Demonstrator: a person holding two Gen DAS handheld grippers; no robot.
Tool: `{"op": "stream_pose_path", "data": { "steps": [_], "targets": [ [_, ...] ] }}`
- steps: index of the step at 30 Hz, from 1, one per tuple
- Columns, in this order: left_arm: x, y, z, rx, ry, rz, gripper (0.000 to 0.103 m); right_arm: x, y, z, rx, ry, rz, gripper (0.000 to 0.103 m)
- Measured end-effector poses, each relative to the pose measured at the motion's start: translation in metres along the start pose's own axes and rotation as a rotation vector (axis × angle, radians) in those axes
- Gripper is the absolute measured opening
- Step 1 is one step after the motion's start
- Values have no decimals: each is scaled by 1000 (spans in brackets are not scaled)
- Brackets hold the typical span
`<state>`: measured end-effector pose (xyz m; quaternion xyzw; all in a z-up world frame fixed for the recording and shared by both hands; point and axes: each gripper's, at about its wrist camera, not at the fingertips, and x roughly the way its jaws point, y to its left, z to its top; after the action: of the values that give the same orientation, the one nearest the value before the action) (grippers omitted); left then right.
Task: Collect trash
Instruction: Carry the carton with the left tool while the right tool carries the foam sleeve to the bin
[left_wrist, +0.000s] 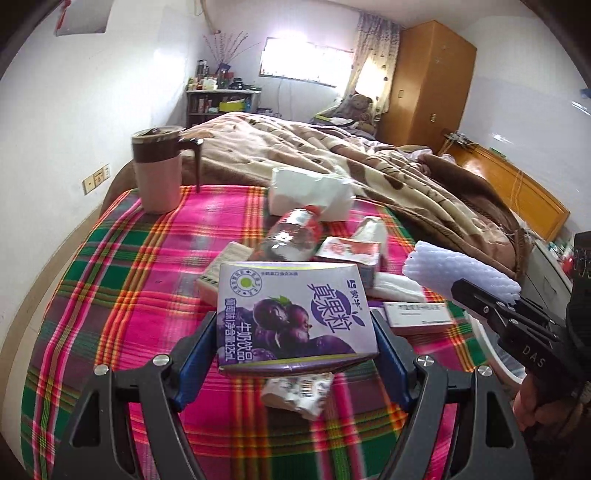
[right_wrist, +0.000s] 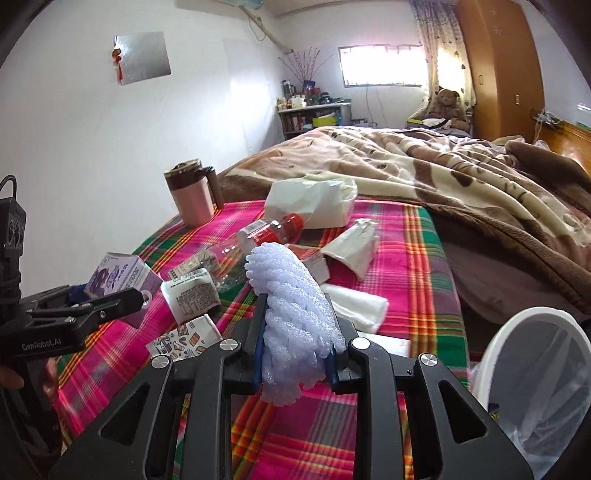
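Note:
My left gripper (left_wrist: 295, 332) is shut on a purple grape milk carton (left_wrist: 295, 306), held a little above the plaid cloth (left_wrist: 129, 288). My right gripper (right_wrist: 295, 325) is shut on a white foam fruit net (right_wrist: 288, 295), also lifted off the cloth. In the left wrist view the right gripper (left_wrist: 480, 295) comes in from the right with the foam net (left_wrist: 458, 269). In the right wrist view the left gripper (right_wrist: 110, 302) shows at the left with the carton (right_wrist: 118, 277). On the cloth lie a crushed clear bottle (right_wrist: 258, 236) with a red cap, small boxes and a printed wrapper (right_wrist: 184, 339).
A pink mug (left_wrist: 159, 173) with a brown lid stands at the cloth's far left. A white tissue pack (left_wrist: 310, 195) lies behind the bottle. A white-rimmed bin (right_wrist: 498, 347) with a clear liner sits at the lower right. A brown blanket (right_wrist: 443, 177) covers the bed beyond.

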<state>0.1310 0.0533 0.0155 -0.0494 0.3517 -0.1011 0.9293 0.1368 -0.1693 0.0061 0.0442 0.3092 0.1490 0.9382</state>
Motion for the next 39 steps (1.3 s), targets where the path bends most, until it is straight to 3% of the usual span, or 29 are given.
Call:
{"op": "stream_pose_path", "data": {
  "steps": [21, 30, 39],
  "targets": [
    [13, -136, 4, 183, -6, -206, 80, -68, -89, -14, 137, -100, -221, 26],
    [29, -192, 6, 247, 18, -295, 80, -86, -128, -26, 198, -103, -334, 26],
    [53, -243, -3, 308, 76, -354, 80, -86, -171, -48, 280, -38, -430, 26]
  ]
}}
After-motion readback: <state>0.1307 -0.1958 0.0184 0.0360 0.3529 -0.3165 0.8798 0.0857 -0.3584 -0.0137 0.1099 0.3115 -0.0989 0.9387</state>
